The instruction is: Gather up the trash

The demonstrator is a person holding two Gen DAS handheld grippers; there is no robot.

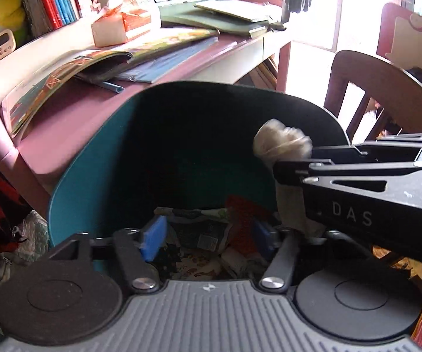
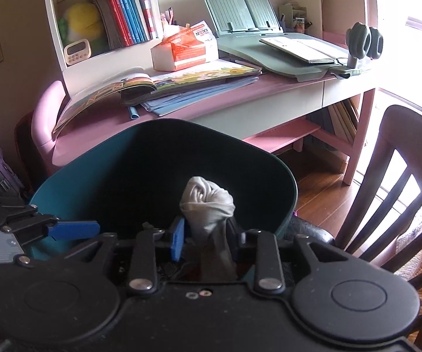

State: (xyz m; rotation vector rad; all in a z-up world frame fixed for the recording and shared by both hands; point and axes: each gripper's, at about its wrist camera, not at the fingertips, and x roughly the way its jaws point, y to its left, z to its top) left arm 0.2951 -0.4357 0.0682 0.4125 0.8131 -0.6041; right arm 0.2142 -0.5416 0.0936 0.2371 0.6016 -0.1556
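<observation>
Pink desk (image 2: 99,138) fills the background, strewn with open picture books (image 2: 158,85), a tissue box (image 2: 184,48) and a grey reading stand (image 2: 284,50); a wooden chair (image 2: 401,182) stands at three o'clock in the right wrist view. Just in front of the desk sits the teal bin (image 2: 72,182), tilted so its mouth faces both cameras.

Inside it, wrappers and crumpled paper (image 1: 208,234) already lie on the bottom, so some collecting looks done. The left gripper (image 1: 208,237) hangs over that litter with its blue pads spread apart and nothing between them (whatever it carried, if anything, cannot be picked out from the heap).

The right gripper (image 2: 208,237) reaches in from three o'clock in the left wrist view, with a twisted wad of pale tissue (image 2: 208,205) standing up between its pads. The wad sits inside the bin's rim, above the litter. The pads flank it closely, yet whether they press on it or have let go I cannot tell.

My judgement: this piece is at the point of being dropped. No other loose trash is plain on the desk.
</observation>
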